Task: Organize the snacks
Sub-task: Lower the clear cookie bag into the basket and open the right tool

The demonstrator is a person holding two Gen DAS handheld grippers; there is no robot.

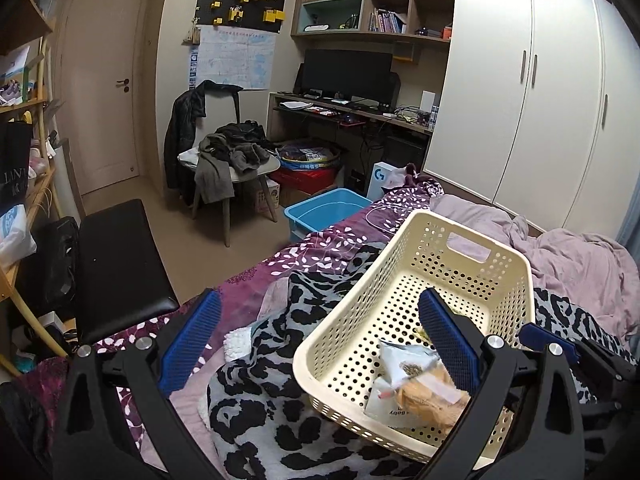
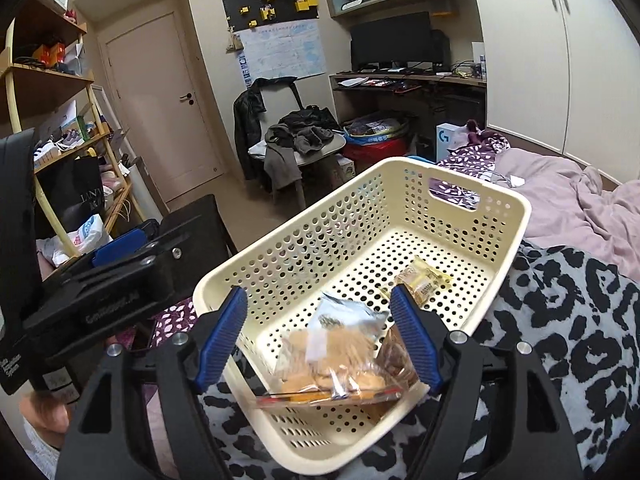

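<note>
Right wrist view: right gripper (image 2: 320, 340) spread wide at lower centre, gripping nothing, poised over the near end of a cream perforated basket (image 2: 496, 216). Inside, just past the blue fingers (image 2: 224, 336): a clear bag of biscuits (image 2: 332, 368), a pale blue packet (image 2: 348, 314) behind it, a small yellow wrapped snack (image 2: 424, 280) farther back. Left gripper (image 2: 120, 256) at left edge. Left wrist view: left gripper (image 1: 320, 344) wide apart, empty, straddling the basket's (image 1: 404, 248) left wall at lower right; leopard-print blanket (image 1: 260, 400) underneath.
</note>
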